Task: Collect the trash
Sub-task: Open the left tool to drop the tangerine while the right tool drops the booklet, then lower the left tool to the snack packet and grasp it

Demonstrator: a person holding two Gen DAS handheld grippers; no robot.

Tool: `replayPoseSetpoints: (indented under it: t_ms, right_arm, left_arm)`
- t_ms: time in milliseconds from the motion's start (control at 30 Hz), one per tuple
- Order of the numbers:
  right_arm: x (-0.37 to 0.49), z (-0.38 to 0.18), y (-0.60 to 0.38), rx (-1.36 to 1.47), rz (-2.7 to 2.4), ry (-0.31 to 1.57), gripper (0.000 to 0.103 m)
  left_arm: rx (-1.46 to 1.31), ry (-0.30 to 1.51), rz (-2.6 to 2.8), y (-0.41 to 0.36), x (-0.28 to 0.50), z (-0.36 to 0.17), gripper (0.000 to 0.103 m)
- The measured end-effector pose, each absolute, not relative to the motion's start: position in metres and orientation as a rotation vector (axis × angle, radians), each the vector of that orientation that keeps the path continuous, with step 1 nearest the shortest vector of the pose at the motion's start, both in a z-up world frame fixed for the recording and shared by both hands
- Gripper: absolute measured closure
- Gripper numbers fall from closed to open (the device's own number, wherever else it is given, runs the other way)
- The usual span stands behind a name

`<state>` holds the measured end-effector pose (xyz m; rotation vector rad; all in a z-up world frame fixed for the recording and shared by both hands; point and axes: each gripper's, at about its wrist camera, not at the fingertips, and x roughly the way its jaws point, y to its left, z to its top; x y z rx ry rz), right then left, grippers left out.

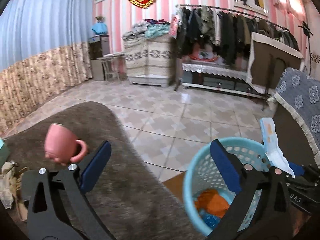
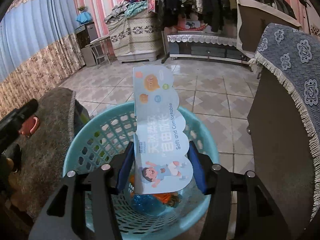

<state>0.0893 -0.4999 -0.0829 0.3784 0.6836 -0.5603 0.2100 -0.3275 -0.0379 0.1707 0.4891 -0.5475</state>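
A light blue plastic basket (image 1: 187, 180) (image 2: 90, 121) stands on the floor beside a brown-covered table (image 1: 124, 180). Inside it lie an orange wrapper (image 1: 212, 200) (image 2: 166, 197) and crumpled blue plastic (image 2: 146, 202). My right gripper (image 2: 161, 168) is shut on a pale blue printed card package (image 2: 162, 130) (image 1: 274, 140), holding it by its edges above the basket's mouth. My left gripper (image 1: 160, 166) stands wide open with nothing between its fingers, over the table's edge and the basket's left rim. A pink cup (image 1: 60, 146) sits on the table to its left.
Crumpled paper and scraps (image 1: 8, 180) lie at the table's left edge. A dark cabinet with a blue fringed cloth (image 2: 290, 70) stands close to the right of the basket. Tiled floor (image 1: 180, 116) stretches ahead to a clothes rack (image 1: 230, 30) and a covered chest.
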Motion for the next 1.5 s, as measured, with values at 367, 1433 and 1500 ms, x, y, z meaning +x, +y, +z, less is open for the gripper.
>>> replayPoseSetpoints:
  t_ms: [367, 1433, 1500]
  right_arm:
    - [0.096, -0.075, -0.482, 0.338, -0.560, 0.638, 0.018]
    - [0.152, -0.044, -0.264, 0.079, -0.202, 0.589, 0.011]
    - [0.158, -0.045, -0.258, 0.066, -0.184, 0.601, 0.011]
  left_arm:
    - [0.107, 0.481, -0.456, -0.266, 0.201, -0.025, 0.006]
    - [0.127, 0.581, 0.031, 0.071, 0.217, -0.053, 0.006]
    - [0.110, 0.617, 0.053, 0.079, 0.236, -0.066, 0.006]
